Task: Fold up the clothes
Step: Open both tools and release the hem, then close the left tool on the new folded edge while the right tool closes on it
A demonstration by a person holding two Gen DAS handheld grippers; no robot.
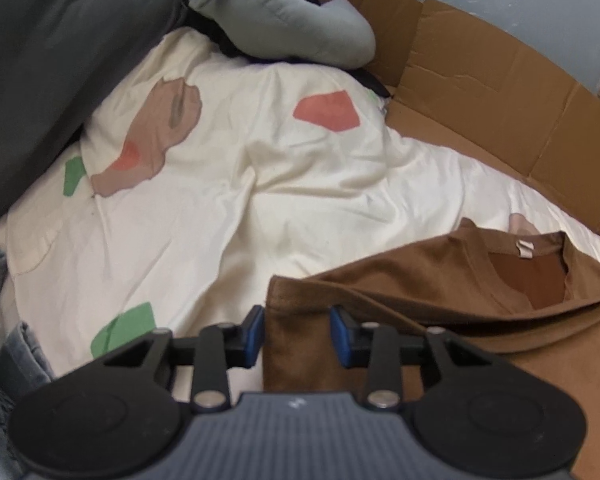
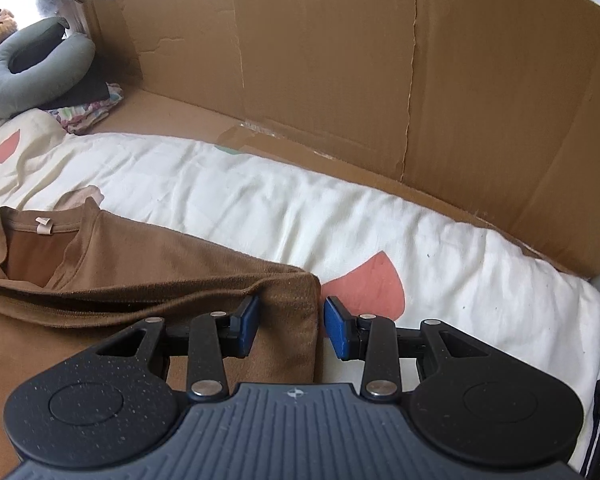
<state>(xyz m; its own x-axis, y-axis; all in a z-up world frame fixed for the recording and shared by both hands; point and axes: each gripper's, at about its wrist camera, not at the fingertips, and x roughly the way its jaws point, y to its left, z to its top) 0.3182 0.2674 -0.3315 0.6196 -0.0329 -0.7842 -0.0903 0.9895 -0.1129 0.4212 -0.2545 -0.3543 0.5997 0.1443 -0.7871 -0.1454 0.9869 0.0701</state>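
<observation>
I have the brown shirt lying on the bed's cream quilt, collar at about one o'clock from my left claw and ten o'clock from my right claw. Each claw straddles one outer edge of the folded cloth, I think so that both edges can be lifted together for the next fold. Both claws tilt steeply down at the bed. The left stands apart around its edge, pads seemingly not pressing, though blur makes that uncertain. The right is released, cloth beside one pad only. Cardboard walls the far side.
</observation>
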